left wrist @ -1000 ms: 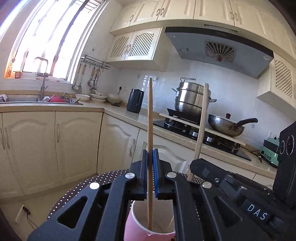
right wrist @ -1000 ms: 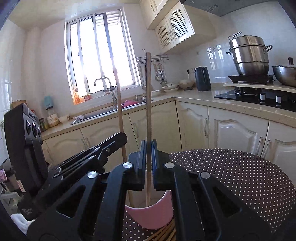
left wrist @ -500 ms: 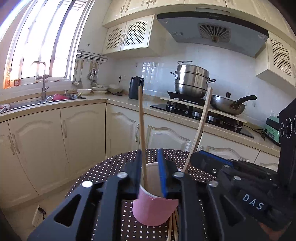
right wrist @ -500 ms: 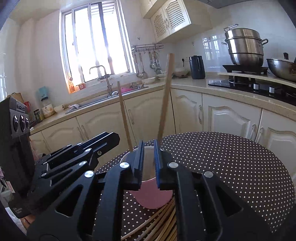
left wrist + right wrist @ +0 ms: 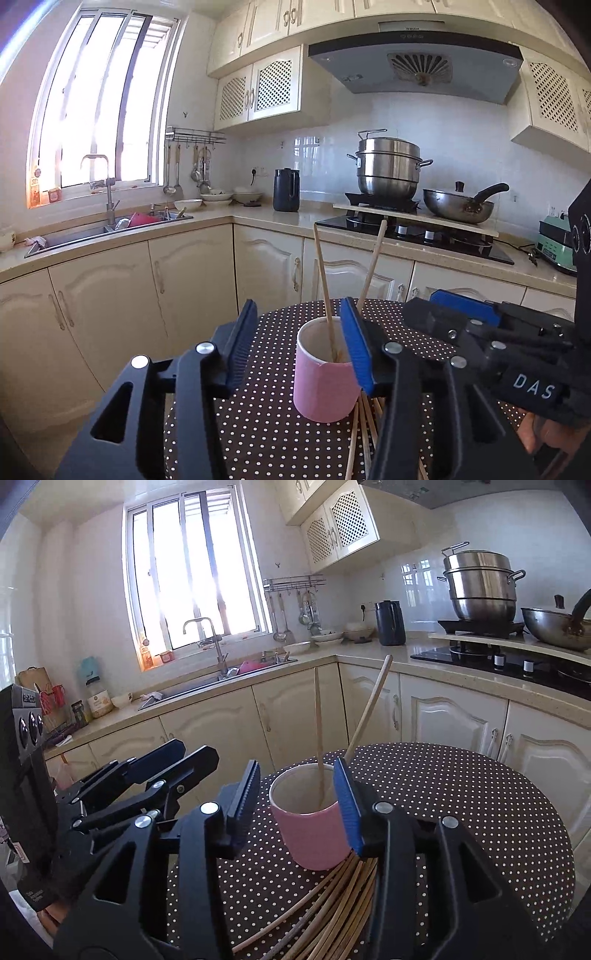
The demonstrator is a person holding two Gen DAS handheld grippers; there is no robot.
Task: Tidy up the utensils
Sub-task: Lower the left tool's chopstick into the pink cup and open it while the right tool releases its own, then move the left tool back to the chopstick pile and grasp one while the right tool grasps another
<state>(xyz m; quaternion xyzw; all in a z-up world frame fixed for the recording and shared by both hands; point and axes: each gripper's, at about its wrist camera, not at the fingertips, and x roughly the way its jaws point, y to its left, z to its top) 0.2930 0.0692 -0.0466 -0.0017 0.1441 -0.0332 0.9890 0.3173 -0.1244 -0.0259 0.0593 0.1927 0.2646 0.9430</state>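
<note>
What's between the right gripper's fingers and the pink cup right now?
Nothing grips it: right gripper has just been opening, and only dotted tablecloth shows before the pink cup, right wrist view. Loose chopsticks lie below.

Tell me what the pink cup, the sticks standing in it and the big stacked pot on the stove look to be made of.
Pink cup: probably paper, matte pink wall, thin white rim, plain pale inside; plastic not excluded.
Sticks: likely wood or bamboo, pale tan, unpainted, dull, straight and thin.
Stacked pot: metal, probably stainless steel, silvery with bright reflections and metal loop handles.
</note>
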